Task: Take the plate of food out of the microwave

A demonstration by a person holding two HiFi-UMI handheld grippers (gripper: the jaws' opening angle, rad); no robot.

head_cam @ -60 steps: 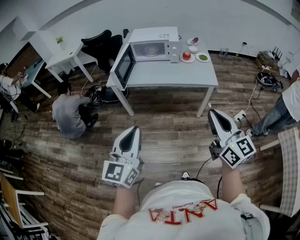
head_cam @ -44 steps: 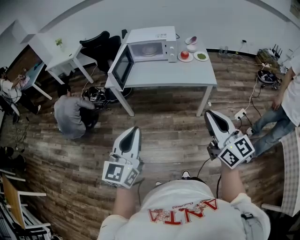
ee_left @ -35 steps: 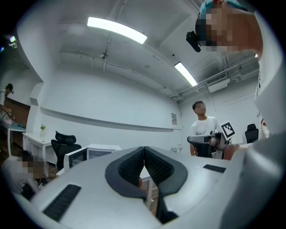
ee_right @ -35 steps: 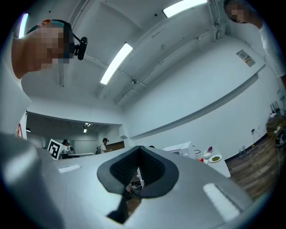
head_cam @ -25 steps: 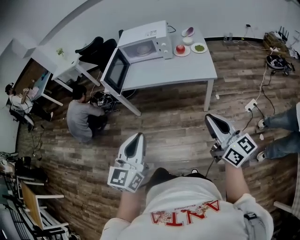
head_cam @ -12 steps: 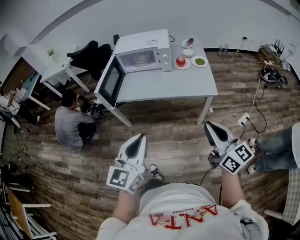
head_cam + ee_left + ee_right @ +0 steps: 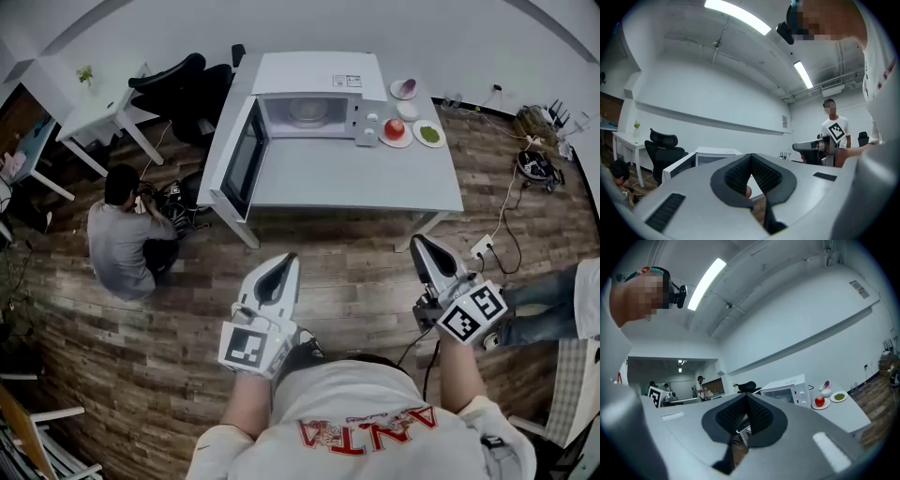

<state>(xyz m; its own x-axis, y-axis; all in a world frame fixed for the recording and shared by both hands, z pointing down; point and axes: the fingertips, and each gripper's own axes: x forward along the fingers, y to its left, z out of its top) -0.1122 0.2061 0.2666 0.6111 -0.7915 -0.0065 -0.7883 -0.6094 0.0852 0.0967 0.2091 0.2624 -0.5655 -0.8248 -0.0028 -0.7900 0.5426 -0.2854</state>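
Observation:
A white microwave stands at the back of a grey table, its door swung open to the left. A pale plate of food sits inside the cavity. Both grippers hang in the air well short of the table's front edge, over the wooden floor. My left gripper is shut with nothing in it, and my right gripper is shut and empty too. The left gripper view has the shut left gripper aimed toward the microwave. Past the shut right gripper, the microwave shows again.
Right of the microwave are a plate with a red apple, a plate of green food and two small bowls. A person crouches at the table's left by black chairs. Cables and a power strip lie right.
The table and microwave have come nearer and more central in the head view as I walk toward them. Both grippers travel along, still shut and empty.

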